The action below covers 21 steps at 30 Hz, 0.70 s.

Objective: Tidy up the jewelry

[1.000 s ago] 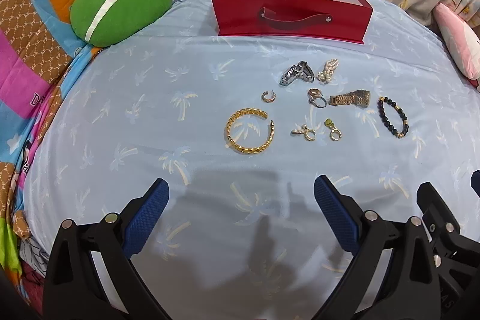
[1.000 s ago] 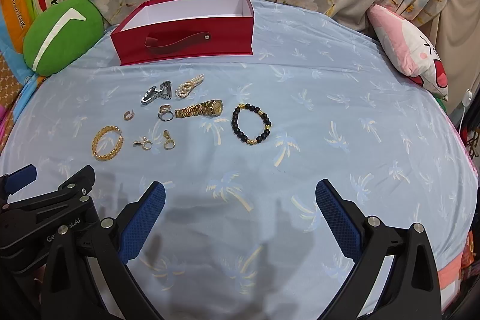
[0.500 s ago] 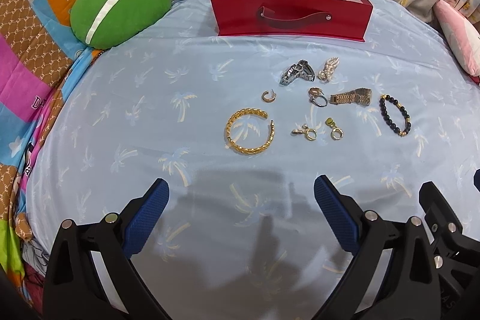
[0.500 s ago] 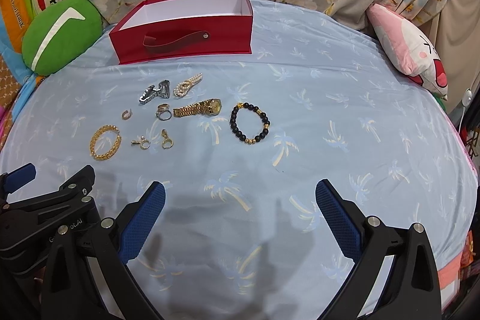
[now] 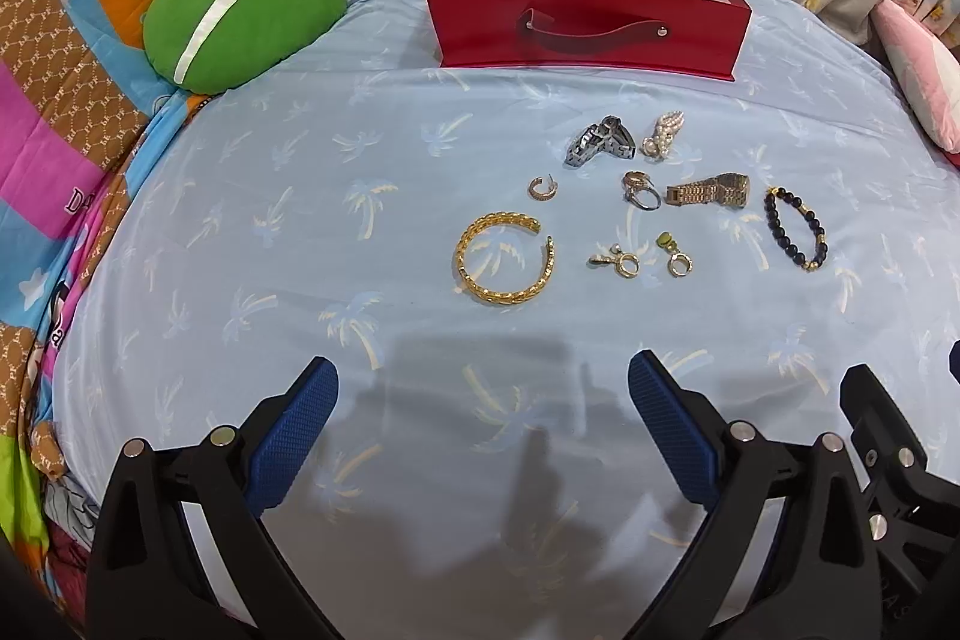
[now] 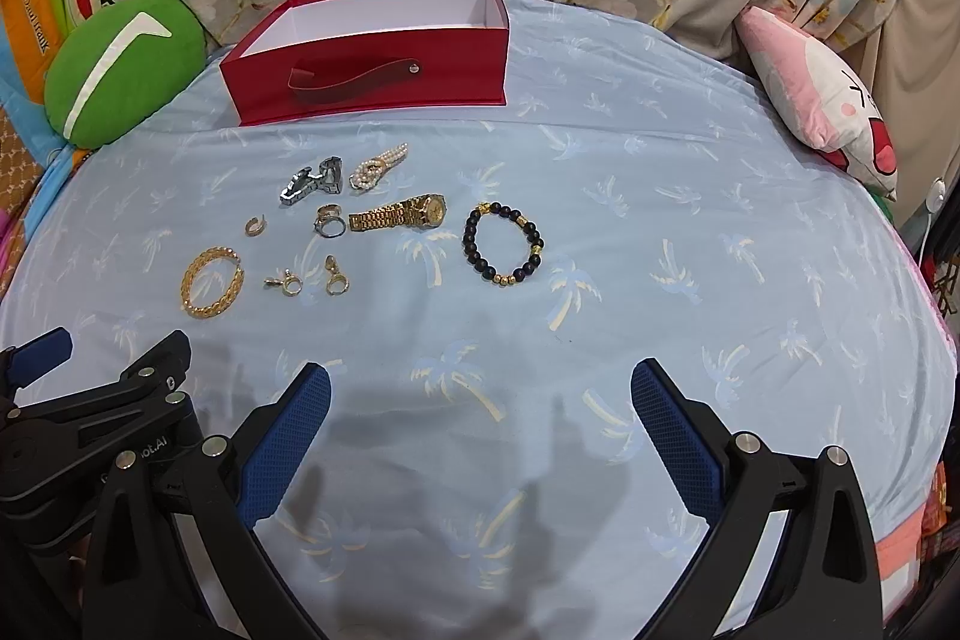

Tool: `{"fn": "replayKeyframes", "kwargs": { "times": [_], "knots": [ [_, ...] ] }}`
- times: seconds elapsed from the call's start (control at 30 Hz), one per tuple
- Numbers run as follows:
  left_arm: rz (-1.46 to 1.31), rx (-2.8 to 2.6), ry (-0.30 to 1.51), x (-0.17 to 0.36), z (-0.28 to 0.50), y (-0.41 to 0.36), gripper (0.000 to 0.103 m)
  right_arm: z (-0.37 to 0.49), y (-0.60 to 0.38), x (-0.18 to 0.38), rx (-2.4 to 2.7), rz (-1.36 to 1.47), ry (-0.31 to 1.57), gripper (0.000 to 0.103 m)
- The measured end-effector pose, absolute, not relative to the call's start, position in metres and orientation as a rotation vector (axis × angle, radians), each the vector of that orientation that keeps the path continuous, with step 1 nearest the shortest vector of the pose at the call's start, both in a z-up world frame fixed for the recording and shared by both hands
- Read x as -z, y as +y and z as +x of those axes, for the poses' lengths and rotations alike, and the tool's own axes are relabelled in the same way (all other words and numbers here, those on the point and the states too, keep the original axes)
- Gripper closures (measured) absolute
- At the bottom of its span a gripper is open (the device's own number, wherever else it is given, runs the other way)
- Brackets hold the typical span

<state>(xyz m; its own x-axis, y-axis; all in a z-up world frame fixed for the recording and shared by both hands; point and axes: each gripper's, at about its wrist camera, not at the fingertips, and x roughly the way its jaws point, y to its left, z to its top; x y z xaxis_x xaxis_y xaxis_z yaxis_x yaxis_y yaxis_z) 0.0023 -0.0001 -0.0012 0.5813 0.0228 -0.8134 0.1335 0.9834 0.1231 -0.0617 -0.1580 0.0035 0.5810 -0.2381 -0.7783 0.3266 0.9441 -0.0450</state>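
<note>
On a pale blue sheet (image 5: pixel 252 232) printed with palm trees, the jewelry lies in a loose cluster in front of a red box (image 5: pixel 588 31). The box is open-topped, white inside, with a dark red strap handle on its near wall; its long side runs left to right.

Going left to right in the left wrist view: a gold bangle (image 5: pixel 506 257), a braided, open-ended hoop lying flat with its gap toward the right; a small gold ear cuff (image 5: pixel 542 188) just beyond it; a silver metal-link watch (image 5: pixel 602 148) lying folded; a pair of small gold hoop earrings (image 5: pixel 624 265) nearer the camera; a ring (image 5: pixel 641 190) with a silver band; a knotted strand of pearls (image 5: pixel 660 135); a gold watch (image 5: pixel 711 190) with a link band, its long axis running left to right; and a bracelet of dark round beads (image 5: pixel 793 235) with a few gold ones, lying flat as an oval.

A green cushion (image 5: pixel 240 10) sits at the far left and a pink plush pillow (image 6: pixel 822 100) at the far right.

The left gripper (image 5: pixel 483 415) and right gripper (image 6: pixel 480 415) both hover near the sheet's near edge, jaws spread wide and empty, their blue pads textured.
</note>
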Motion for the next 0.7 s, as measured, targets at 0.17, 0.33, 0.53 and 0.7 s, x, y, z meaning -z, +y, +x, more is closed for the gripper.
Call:
{"fn": "replayKeyframes", "kwargs": {
  "times": [0.17,0.33,0.53,0.7],
  "knots": [
    [0.180,0.062,0.948,0.0023,0.0016,-0.0010,0.008,-0.0620,-0.1578,-0.0032,0.331,0.107,0.891,0.005],
    [0.182,0.059,0.944,0.0022,0.0015,-0.0011,0.008,-0.0620,-0.1577,-0.0030,0.330,0.107,0.892,0.005],
    [0.185,0.055,0.935,0.0013,0.0016,-0.0017,0.008,-0.0622,-0.1582,-0.0031,0.331,0.109,0.892,0.005],
    [0.202,0.060,0.939,0.0026,0.0007,-0.0045,0.008,-0.0628,-0.1593,-0.0029,0.336,0.115,0.887,0.005]
  ]
}}
